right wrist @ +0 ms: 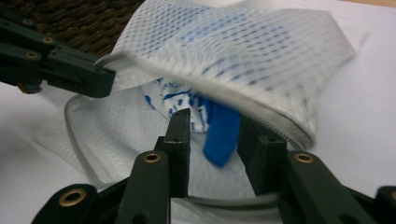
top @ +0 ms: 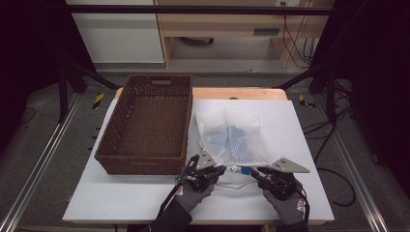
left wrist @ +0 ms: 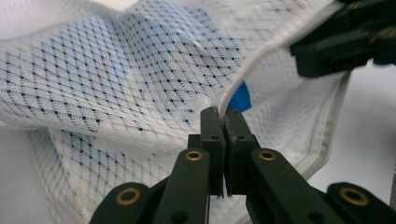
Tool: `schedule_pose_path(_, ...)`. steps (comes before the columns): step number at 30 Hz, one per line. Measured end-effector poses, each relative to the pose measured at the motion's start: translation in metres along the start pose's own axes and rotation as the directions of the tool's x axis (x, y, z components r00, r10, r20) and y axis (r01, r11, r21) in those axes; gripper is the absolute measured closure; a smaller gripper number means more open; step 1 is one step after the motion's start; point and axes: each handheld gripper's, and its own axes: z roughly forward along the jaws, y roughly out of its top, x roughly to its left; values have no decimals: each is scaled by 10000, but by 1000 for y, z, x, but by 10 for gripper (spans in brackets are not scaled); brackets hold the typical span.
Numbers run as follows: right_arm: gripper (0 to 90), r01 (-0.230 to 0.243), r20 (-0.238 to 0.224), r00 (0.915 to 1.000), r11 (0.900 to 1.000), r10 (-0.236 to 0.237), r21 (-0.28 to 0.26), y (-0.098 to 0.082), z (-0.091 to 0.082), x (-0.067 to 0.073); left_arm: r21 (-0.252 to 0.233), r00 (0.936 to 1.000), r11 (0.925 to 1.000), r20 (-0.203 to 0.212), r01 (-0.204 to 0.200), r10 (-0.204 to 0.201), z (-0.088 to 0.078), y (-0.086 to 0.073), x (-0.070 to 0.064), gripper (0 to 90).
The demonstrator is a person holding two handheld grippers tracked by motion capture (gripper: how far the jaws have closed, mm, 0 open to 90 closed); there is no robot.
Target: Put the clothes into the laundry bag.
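Note:
A white mesh bag [top: 232, 137] with blue-and-white cloth inside lies on the white tabletop [top: 121, 193], right of the basket. My left gripper [top: 223, 169] is shut on the hem of the bag's mouth [left wrist: 223, 114] and holds that edge up. My right gripper [top: 255, 173] is at the same opening from the right, open. A tongue of blue cloth [right wrist: 222, 135] hangs out of the bag [right wrist: 243, 46] between its jaws [right wrist: 215, 126], and the pads do not press on it. The left gripper view shows the same blue cloth [left wrist: 241, 97] behind the hem.
A brown wicker basket [top: 145, 159] with nothing inside stands on the left half of the table, its long side next to the bag. Both gloved hands are near the table's front edge. Dark frame posts and cables stand around the table.

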Motion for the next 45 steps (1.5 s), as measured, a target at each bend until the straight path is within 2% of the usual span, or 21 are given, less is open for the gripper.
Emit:
schedule_pose_path(6,600,477,-425,9980,9988,-472,103,-4,23,17,-261,10000,9997,-86,-33,30,-7,6,0,884)
schedule_pose_path(8,603,570,-578,9967,9984,-570,-18,-2,24,20,-192,9999,9998,-143,12,-15,-7,7,2,884)
schedule_pose_path(12,610,578,-816,9947,9970,-618,-508,6,12,22,115,9998,9999,-189,60,-58,-2,4,5,884)
schedule_pose_path(16,603,241,-919,9952,9938,-342,-1083,14,-5,14,457,9997,9990,-248,25,-13,5,-2,5,882)
schedule_pose_path(19,599,-26,-780,9969,9893,-89,-1461,18,-16,7,613,9997,9980,-217,-120,134,7,-4,4,877)
schedule_pose_path(20,600,-63,-578,9983,9890,-23,-1476,19,-18,4,662,9996,9976,-144,-215,225,6,-4,3,867)
schedule_pose_path(22,604,79,16,10000,9920,-77,-1262,19,-18,-1,673,9994,9972,-90,-329,336,2,-3,2,824)
schedule_pose_path(24,606,108,612,9981,9959,-53,-898,16,-11,-10,574,9994,9978,-52,-344,348,-5,-2,1,740)
schedule_pose_path(26,609,-165,838,9963,9984,211,-550,9,-1,-20,507,9988,9978,-215,-427,439,-13,-1,1,681)
schedule_pose_path(28,616,-219,1110,9935,9996,234,-149,0,7,-27,465,9979,9977,-403,-486,505,-23,-3,1,639)
schedule_pose_path(29,618,-347,1144,9929,9991,316,246,-6,13,-31,495,9973,9976,-529,-491,517,-26,-5,2,623)
schedule_pose_path(32,622,-314,1397,9900,9952,183,922,-17,22,-37,781,9957,9961,-785,-423,484,-35,-16,4,606)
schedule_pose_path(34,616,-513,1354,9902,9908,342,1251,-24,26,-39,1046,9930,9941,-1110,-281,397,-41,-28,7,609)
schedule_pose_path(36,612,-552,1335,9903,9913,390,1194,-27,26,-42,1233,9915,9923,-1282,-76,235,-45,-38,10,622)
schedule_pose_path(38,611,-599,1298,9903,9949,490,814,-25,21,-44,1401,9893,9900,-1458,174,32,-47,-46,14,627)
schedule_pose_path(40,611,-767,1438,9874,9948,663,676,-24,17,-46,1506,9873,9877,-1581,423,-182,-46,-52,18,636)
schedule_pose_path(42,610,-740,1581,9856,9940,606,801,-25,19,-48,1582,9863,9854,-1610,631,-373,-44,-58,21,648)
schedule_pose_path(45,613,-774,1743,9831,9895,554,1219,-30,27,-50,1804,9838,9811,-1754,696,-375,-37,-64,21,667)
